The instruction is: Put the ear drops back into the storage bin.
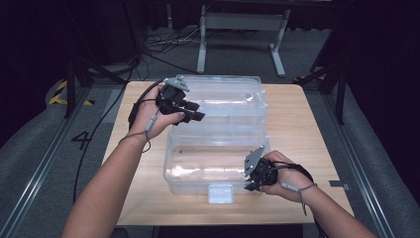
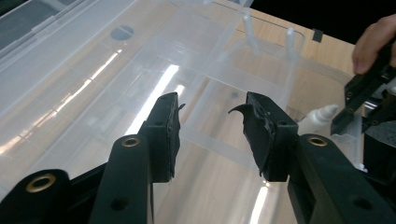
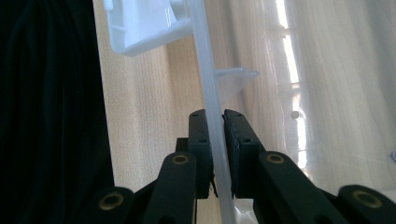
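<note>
High view: a clear plastic box [image 1: 218,163] lies open at mid-table on the wooden table [image 1: 307,134], its lid [image 1: 223,99] folded back to the far side, the left gripper [image 1: 190,113] above the lid's left end. Left gripper view: that gripper's jaws stand apart with nothing between them, evidently released. Right gripper view: the right gripper [image 3: 217,122] is clamped on the box's near-right rim [image 3: 205,70], judged to steady it.

The table [image 1: 297,129] is brightly lit from above while the room around it stays dark. White glare streaks the clear box [image 1: 218,163]. The right gripper view is soft and washed out.
</note>
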`<state>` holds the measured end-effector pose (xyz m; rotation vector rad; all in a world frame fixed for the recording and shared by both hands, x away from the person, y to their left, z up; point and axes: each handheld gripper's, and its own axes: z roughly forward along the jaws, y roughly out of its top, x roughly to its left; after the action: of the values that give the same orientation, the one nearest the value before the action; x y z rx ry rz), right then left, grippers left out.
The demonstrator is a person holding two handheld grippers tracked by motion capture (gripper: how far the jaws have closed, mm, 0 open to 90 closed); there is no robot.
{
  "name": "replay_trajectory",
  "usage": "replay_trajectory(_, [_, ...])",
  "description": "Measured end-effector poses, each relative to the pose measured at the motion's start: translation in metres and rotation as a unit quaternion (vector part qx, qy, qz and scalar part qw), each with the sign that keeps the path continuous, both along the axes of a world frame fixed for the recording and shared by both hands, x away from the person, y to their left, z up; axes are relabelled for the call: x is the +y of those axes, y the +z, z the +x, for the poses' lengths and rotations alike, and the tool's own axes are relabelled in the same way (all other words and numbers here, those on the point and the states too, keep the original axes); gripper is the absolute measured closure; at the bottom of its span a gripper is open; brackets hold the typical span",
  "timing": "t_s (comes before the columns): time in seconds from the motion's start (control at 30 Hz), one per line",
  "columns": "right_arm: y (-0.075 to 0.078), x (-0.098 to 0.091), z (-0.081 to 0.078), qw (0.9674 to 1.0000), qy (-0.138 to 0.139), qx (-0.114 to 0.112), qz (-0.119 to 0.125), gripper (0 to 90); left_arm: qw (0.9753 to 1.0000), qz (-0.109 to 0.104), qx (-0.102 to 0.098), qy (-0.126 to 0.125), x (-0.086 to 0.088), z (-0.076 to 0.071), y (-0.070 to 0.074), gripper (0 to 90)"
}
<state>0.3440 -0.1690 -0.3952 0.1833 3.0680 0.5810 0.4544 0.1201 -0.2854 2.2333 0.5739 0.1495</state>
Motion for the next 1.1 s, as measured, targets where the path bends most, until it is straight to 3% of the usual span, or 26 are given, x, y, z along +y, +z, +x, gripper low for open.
replay_trajectory(0.3, [0.000, -0.001, 0.000, 1.0000, 0.001, -0.002, 0.004, 82.0, 0.9995, 0.031, 0.006, -0.007, -0.016, 0.016, 0.001, 55.9])
replay_trajectory(0.7, [0.000, -0.002, 0.000, 1.0000, -0.001, -0.001, 0.005, 81.9, 0.9973, 0.064, 0.020, -0.029, -0.032, 0.021, -0.007, 58.2])
replay_trajectory(1.1, [0.000, -0.002, 0.000, 1.0000, -0.002, -0.001, 0.006, 81.9, 0.9966, 0.075, 0.022, -0.024, -0.033, 0.027, -0.011, 76.3])
